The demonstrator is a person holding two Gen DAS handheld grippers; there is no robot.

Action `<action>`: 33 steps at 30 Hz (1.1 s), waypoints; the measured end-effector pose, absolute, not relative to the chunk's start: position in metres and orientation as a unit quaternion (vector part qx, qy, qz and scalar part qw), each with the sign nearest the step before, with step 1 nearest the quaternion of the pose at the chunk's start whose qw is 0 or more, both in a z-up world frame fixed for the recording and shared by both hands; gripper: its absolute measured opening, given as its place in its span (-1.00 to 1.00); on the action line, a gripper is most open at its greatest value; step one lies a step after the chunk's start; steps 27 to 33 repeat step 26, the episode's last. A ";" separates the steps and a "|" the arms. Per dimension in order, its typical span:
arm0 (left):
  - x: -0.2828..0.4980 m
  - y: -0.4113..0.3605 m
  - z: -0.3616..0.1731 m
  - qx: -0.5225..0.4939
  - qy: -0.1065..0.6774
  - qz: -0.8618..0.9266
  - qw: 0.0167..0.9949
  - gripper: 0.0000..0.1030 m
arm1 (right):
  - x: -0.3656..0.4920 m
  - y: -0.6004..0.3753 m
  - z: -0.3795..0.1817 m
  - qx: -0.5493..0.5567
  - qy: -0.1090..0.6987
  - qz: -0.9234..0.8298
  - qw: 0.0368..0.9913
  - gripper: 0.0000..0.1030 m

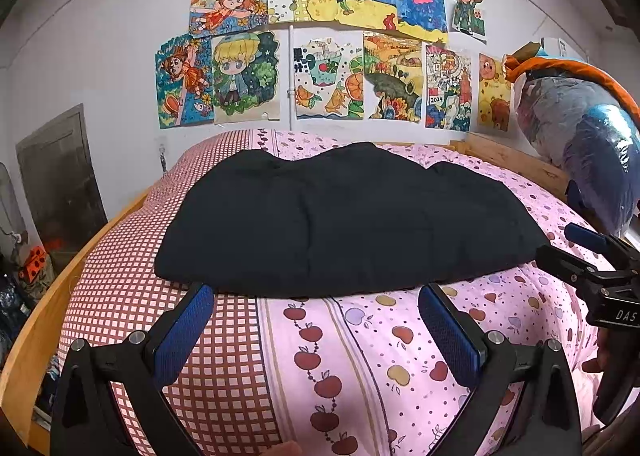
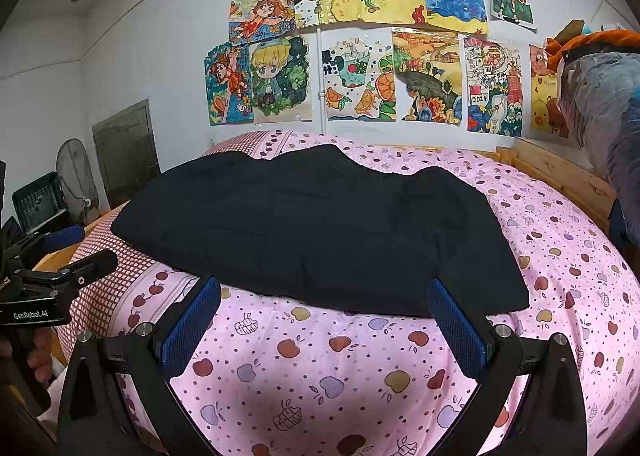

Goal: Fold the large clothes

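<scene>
A large black garment [image 1: 340, 220] lies folded in a wide flat shape on the pink apple-print bed sheet [image 1: 360, 356]; it also shows in the right wrist view [image 2: 320, 232]. My left gripper [image 1: 316, 292] is open and empty, its blue pads just short of the garment's near edge. My right gripper [image 2: 324, 288] is open and empty, its pads at the garment's near edge. The right gripper also shows at the right of the left wrist view [image 1: 560, 248]. The left gripper shows at the left of the right wrist view [image 2: 84, 248].
The bed has a wooden frame [image 1: 44, 316] and a wooden headboard [image 2: 560, 176] at the right. A plastic-wrapped bundle [image 1: 580, 136] stands at the right. Children's drawings [image 1: 320, 48] cover the wall. A fan [image 2: 76, 180] and crate [image 2: 38, 202] stand at the left.
</scene>
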State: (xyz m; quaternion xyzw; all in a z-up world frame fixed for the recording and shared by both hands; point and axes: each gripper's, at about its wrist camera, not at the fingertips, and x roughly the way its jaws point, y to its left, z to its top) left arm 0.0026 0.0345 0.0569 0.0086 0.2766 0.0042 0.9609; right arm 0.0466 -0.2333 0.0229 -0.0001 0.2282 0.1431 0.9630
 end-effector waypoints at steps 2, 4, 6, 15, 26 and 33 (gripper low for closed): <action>0.003 0.035 0.057 0.009 0.278 0.005 0.960 1.00 | 0.046 -0.234 0.023 -0.001 0.229 0.142 0.963 0.97; 0.004 0.036 0.057 0.010 0.280 0.005 0.960 1.00 | 0.046 -0.234 0.023 -0.001 0.230 0.141 0.963 0.97; 0.004 0.037 0.057 0.010 0.281 0.004 0.960 1.00 | 0.047 -0.234 0.024 -0.001 0.231 0.140 0.963 0.97; 0.005 0.038 0.058 0.013 0.280 0.004 0.960 1.00 | 0.047 -0.235 0.024 -0.001 0.231 0.141 0.963 0.97; 0.006 0.043 0.058 0.011 0.286 0.003 0.958 1.00 | 0.048 -0.235 0.023 -0.001 0.233 0.140 0.962 0.97; 0.006 0.043 0.058 0.011 0.286 0.003 0.958 1.00 | 0.048 -0.235 0.023 -0.001 0.233 0.140 0.962 0.97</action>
